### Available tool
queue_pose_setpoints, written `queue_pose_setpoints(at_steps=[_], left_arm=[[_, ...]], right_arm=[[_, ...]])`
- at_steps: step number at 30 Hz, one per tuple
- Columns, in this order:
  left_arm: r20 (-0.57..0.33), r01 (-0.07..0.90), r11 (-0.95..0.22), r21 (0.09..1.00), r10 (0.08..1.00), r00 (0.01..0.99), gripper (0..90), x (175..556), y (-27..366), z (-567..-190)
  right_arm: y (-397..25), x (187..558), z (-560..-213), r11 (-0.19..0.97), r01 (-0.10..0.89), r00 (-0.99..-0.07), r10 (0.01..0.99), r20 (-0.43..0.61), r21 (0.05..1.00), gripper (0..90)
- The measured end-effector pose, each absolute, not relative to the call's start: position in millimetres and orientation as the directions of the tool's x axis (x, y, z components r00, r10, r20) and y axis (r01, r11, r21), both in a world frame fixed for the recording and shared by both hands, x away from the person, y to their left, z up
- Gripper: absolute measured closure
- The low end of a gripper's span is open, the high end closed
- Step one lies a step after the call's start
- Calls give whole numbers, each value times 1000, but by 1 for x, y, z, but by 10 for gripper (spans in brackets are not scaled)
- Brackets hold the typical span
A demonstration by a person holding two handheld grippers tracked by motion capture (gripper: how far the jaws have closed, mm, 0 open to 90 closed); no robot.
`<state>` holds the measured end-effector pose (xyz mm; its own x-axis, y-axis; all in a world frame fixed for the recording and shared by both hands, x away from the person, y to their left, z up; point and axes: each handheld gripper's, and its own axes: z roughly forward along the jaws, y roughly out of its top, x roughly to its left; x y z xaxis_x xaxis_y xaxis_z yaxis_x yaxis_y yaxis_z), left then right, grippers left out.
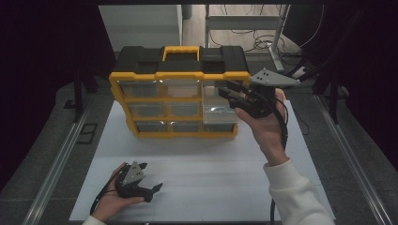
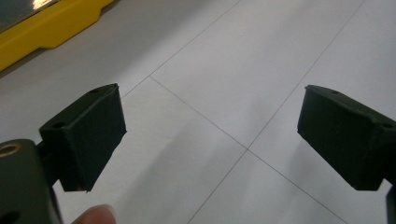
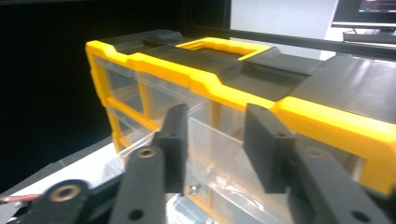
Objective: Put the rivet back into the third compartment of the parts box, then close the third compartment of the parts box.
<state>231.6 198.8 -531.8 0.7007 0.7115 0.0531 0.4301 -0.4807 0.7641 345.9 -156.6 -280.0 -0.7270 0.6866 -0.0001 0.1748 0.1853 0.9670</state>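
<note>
Nearest, the left claw (image 1: pixel 145 180) rests low on the white tabletop (image 1: pixel 211 178), jaws wide apart and empty, with open room around it. Farther off, the right claw (image 1: pixel 231 93) has its jaws parted around the front wall of a clear drawer (image 3: pixel 219 154) pulled out of the yellow-and-black drawer organizer (image 1: pixel 180 96). Contents of the drawers cannot be told.

My right gripper (image 3: pixel 212 149) has matt black plastic jaws with brass-looking eyelets; before it the organiser case (image 1: pixel 180 75) shows glossy yellow plastic framing, a matt black plastic top and clear, shiny plastic drawers (image 3: pixel 219 158); my left gripper (image 2: pixel 210 135) has dull, rubbery-looking pads over the smooth, faintly sheened white table mat (image 2: pixel 261 56).
</note>
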Motion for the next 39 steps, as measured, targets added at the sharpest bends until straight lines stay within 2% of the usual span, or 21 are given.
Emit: queue_pose_setpoints(at_steps=[5, 14, 26, 35, 37, 39], left_arm=[[47, 433, -474, 767, 714, 699, 83, 231, 200, -531], [44, 429, -463, 775, 717, 695, 83, 230, 201, -531], [40, 432, -451, 781, 727, 686, 83, 227, 201, -529], [42, 430, -456, 779, 722, 690, 83, 227, 200, -529], [41, 429, -453, 781, 723, 689, 82, 227, 199, -528], [41, 429, -452, 782, 724, 689, 82, 227, 199, -528]], right_arm=[[-154, 337, -280, 185, 166, -755, 656, 4, 969, 469], [-155, 316, -280, 190, 148, -793, 610, 2, 971, 404], [-167, 286, -287, 190, 130, -831, 556, 2, 973, 401], [-177, 279, -301, 197, 159, -836, 549, 26, 967, 399], [-178, 277, -304, 206, 163, -834, 551, 24, 965, 420], [-179, 276, -308, 218, 162, -838, 546, 17, 963, 488]])
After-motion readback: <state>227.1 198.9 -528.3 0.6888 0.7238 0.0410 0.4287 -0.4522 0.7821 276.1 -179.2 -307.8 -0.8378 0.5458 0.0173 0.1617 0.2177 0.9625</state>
